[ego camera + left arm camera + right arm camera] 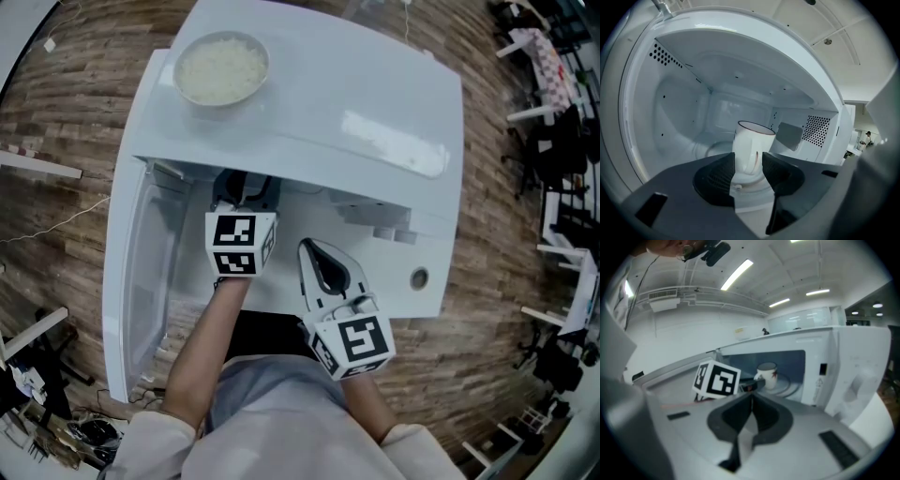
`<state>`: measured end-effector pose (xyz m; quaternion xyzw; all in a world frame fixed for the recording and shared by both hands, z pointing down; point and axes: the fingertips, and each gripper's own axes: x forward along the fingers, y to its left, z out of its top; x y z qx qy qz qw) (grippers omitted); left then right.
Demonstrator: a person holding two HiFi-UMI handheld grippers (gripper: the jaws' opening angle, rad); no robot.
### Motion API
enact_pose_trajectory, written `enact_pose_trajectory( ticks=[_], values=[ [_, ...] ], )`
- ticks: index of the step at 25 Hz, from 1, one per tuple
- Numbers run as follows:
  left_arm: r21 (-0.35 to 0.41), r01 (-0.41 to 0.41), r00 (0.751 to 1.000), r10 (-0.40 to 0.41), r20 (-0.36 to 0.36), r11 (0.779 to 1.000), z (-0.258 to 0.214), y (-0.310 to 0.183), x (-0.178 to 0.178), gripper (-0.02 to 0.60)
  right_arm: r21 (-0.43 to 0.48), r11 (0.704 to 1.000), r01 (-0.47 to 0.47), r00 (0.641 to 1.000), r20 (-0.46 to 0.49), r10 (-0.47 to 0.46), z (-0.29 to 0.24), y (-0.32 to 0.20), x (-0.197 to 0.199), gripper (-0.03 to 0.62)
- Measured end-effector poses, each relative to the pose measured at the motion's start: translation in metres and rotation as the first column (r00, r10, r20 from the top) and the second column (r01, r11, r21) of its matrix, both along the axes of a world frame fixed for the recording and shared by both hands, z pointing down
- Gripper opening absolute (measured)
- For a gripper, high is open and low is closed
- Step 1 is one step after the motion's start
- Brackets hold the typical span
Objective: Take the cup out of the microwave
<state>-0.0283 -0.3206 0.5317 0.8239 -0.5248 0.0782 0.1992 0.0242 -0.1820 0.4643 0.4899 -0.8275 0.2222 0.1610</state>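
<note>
Left gripper view: cup (752, 138) at tool (749, 164)

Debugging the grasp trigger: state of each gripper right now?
Left gripper: open, white cup between its jaws, not clamped.
Right gripper: shut, holding nothing.
</note>
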Motion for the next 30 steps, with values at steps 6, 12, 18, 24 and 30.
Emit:
enact_pose_trajectory(
  ticks=[6,12,18,24,30],
  values=[
    [0.016,-0.014,1.000,0.014,0.013,1.000,0.000,-0.003,0.002,0.181,-0.012,1.000,0.004,1.000,-0.005,-0.004,0.006,-0.002,0.000,0.023],
    [0.030,-0.013,0.999,0.012,0.036,0.999,0.000,-0.004,0.002,0.181,-0.019,1.000,0.006,1.000,-0.003,-0.006,0.007,-0.004,0.000,0.023],
    [0.050,-0.025,0.998,0.022,0.056,0.998,-0.004,-0.002,0.008,0.125,-0.024,1.000,0.000,1.000,-0.006,0.000,0.009,-0.004,0.004,0.023],
    [0.056,-0.022,0.997,0.018,0.070,0.998,-0.004,-0.001,0.008,0.092,-0.028,1.000,-0.011,1.000,-0.006,0.011,0.011,-0.001,0.009,0.023],
    [0.077,-0.029,0.995,0.022,0.099,0.997,-0.007,-0.001,0.007,0.074,-0.033,0.999,-0.012,1.000,-0.007,0.011,0.013,0.003,0.008,0.023]
  ],
)
